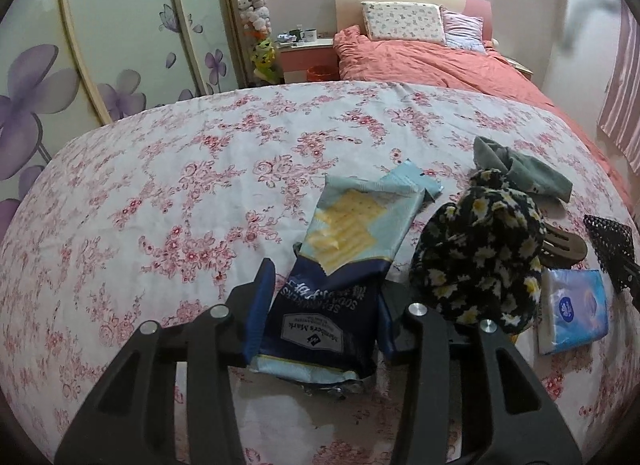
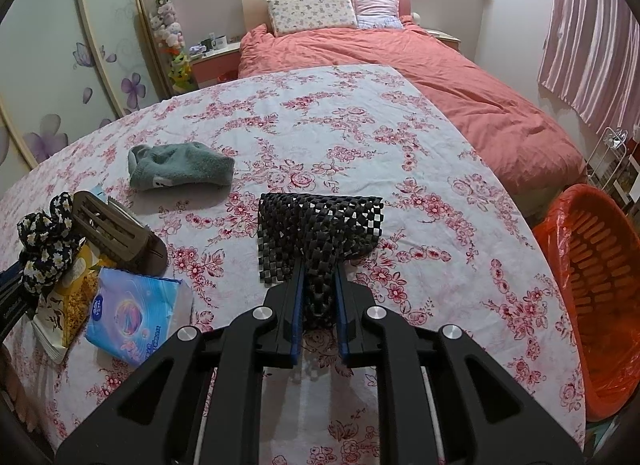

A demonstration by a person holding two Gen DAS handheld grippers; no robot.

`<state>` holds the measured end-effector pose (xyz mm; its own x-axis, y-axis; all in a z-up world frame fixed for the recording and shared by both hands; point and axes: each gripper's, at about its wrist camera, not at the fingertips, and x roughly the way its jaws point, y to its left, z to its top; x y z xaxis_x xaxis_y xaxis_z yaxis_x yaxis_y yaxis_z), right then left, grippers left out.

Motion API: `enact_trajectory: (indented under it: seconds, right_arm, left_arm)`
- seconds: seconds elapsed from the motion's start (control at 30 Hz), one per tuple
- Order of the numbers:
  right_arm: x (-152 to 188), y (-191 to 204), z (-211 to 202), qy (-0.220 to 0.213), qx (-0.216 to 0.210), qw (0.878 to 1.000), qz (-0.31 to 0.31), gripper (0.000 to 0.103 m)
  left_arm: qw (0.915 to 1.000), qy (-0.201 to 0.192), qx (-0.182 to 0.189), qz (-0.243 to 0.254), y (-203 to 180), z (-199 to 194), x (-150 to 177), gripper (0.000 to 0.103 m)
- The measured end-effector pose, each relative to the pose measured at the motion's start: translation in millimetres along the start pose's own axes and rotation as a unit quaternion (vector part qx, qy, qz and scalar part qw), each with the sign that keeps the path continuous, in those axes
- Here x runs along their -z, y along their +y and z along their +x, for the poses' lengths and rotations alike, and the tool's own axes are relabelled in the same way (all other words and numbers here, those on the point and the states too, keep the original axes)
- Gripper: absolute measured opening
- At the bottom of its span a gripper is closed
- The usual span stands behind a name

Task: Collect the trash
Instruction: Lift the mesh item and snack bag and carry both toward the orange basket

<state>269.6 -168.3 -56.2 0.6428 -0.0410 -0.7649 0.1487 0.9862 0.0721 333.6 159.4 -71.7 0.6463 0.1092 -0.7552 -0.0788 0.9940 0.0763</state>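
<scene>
The left tool [image 1: 322, 305], low in its frame, was clamped on the cracker wrapper [image 1: 344, 249]; the right tool [image 2: 318, 305] pinched the black mesh mat [image 2: 320, 225]. Either limp piece could slip free before reaching the orange bin [image 2: 600, 297] at right, beyond the surface [image 2: 360, 125].

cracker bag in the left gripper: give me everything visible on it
The cracker bag is a glossy foil-like pack, navy at the near end with white print, pale blue beyond with a picture of yellow crackers. Its far end looks torn open and crumpled. It points away from the camera over the floral tablecloth, its navy end clamped between the left gripper pads. The floral scrunchie lies just beside it; contact is unclear.
</scene>
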Motion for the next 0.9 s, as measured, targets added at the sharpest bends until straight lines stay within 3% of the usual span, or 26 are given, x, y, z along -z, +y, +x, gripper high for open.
enact_trajectory:
  seconds: [0.5, 0.7, 0.9]
  right_arm:
    - [0, -1, 0, 0.000, -0.002, 1.000, 0.007, 0.017]
    - [1, -1, -3, -0.003, -0.017, 1.000, 0.005, 0.010]
    - [3, 1, -22, -0.031, -0.031, 0.999, 0.003, 0.008]
  left_arm:
    - [0.9996, 0.012, 0.014, -0.021, 9, 5, 0, 0.045]
    - [0.9997, 0.003, 0.019, -0.016, 6, 2, 1, 0.034]
    - [0.9996, -0.015, 0.017, -0.013, 5, -16, 0, 0.032]
